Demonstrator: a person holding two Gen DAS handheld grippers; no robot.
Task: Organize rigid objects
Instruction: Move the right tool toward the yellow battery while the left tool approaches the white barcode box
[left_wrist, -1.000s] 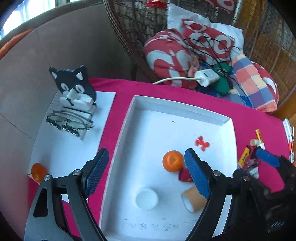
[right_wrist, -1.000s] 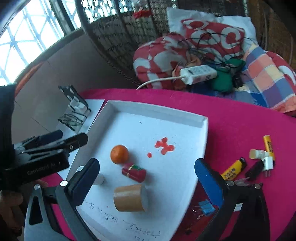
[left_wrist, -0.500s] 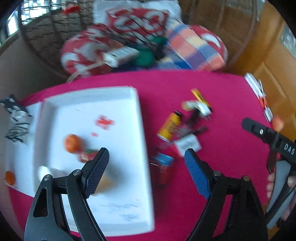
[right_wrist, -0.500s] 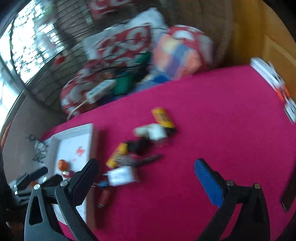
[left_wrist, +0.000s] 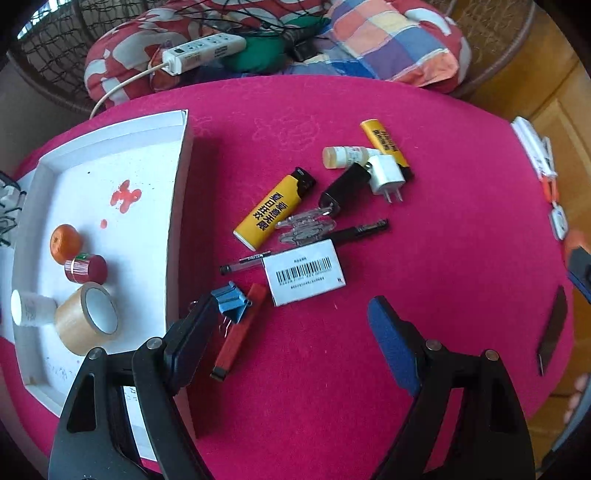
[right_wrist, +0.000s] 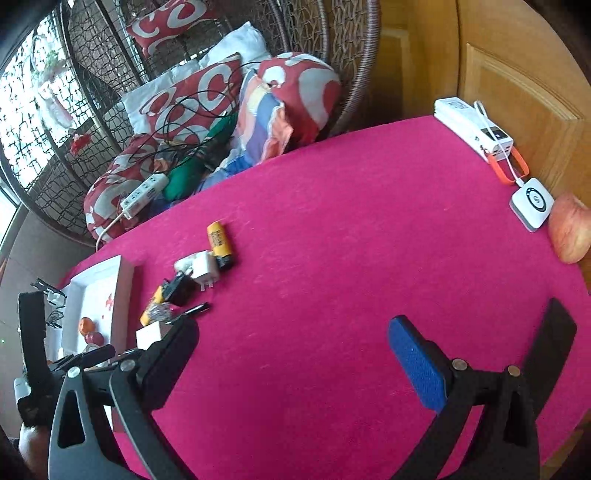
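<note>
Tray (left_wrist: 177, 206) of white card sits at the left of the magenta tablecloth (left_wrist: 332, 369), holding a mandarin (left_wrist: 65, 243), a small red cylinder with a gold band (left_wrist: 85, 268), a white bottle lying on its side (left_wrist: 31, 308) and a roll of brown tape (left_wrist: 86, 323); red smears mark its floor. Just right of the tray wall lie a blue binder clip (left_wrist: 231, 303) and a red stick (left_wrist: 240, 332); further right a black pen (left_wrist: 245, 263) runs under a white card with a barcode (left_wrist: 304, 272), its small print too fine to read; above that a yellow lighter printed with black Chinese characters (left_wrist: 271, 212), a clear plastic clip (left_wrist: 308, 229), a black plug (left_wrist: 343, 188), a white charger with two prongs (left_wrist: 386, 177), a small pale bottle (left_wrist: 343, 157) and a second yellow lighter (left_wrist: 384, 142) lie bunched together.

Left gripper (left_wrist: 291, 326) hangs released above the cloth, jaws wide with nothing between them, its left finger just beside the binder clip. Right gripper (right_wrist: 291, 354) likewise stands wide and empty over bare cloth, well apart from the pile; at the far right edge rest a white power bank (right_wrist: 474, 129), a white puck-shaped gadget (right_wrist: 532, 203) and an apple (right_wrist: 570, 232).
</note>
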